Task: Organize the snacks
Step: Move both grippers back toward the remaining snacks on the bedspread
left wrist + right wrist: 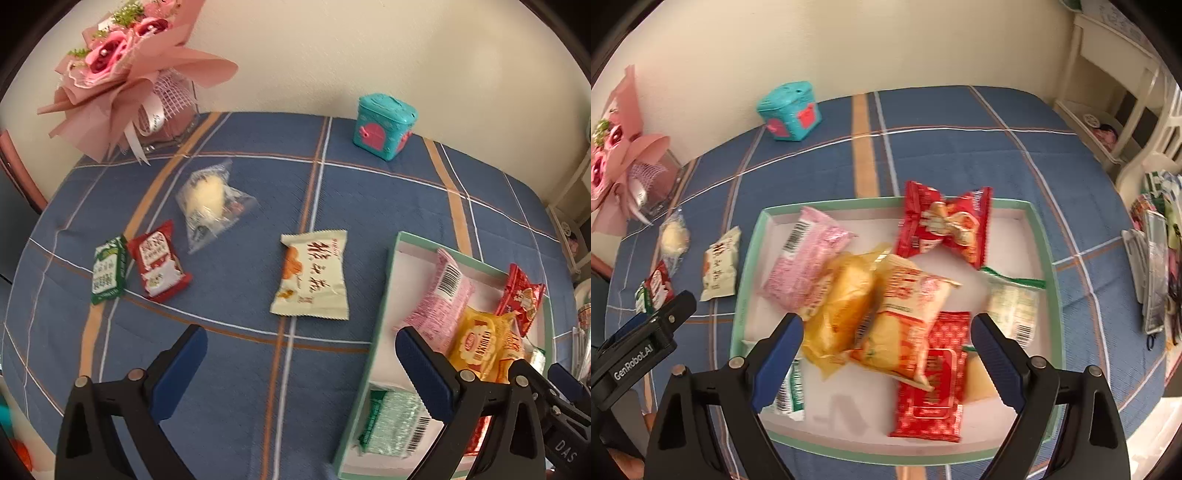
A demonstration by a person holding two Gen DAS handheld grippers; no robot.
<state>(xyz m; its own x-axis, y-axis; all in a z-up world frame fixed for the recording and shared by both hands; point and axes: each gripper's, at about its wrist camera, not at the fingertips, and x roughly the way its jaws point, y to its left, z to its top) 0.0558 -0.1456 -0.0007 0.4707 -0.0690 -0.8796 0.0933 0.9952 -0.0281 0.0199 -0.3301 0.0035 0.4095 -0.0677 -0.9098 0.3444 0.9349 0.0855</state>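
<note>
Left wrist view: left gripper (301, 373) gapes above cream packet (313, 274); right gripper (886, 356), also apart, could snag box (1043, 236) clutter.

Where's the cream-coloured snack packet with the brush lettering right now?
The cream packet lies flat on the blue tablecloth, centre of the left wrist view, outside the green-rimmed tray to its right, with the red packet to its left.
</note>
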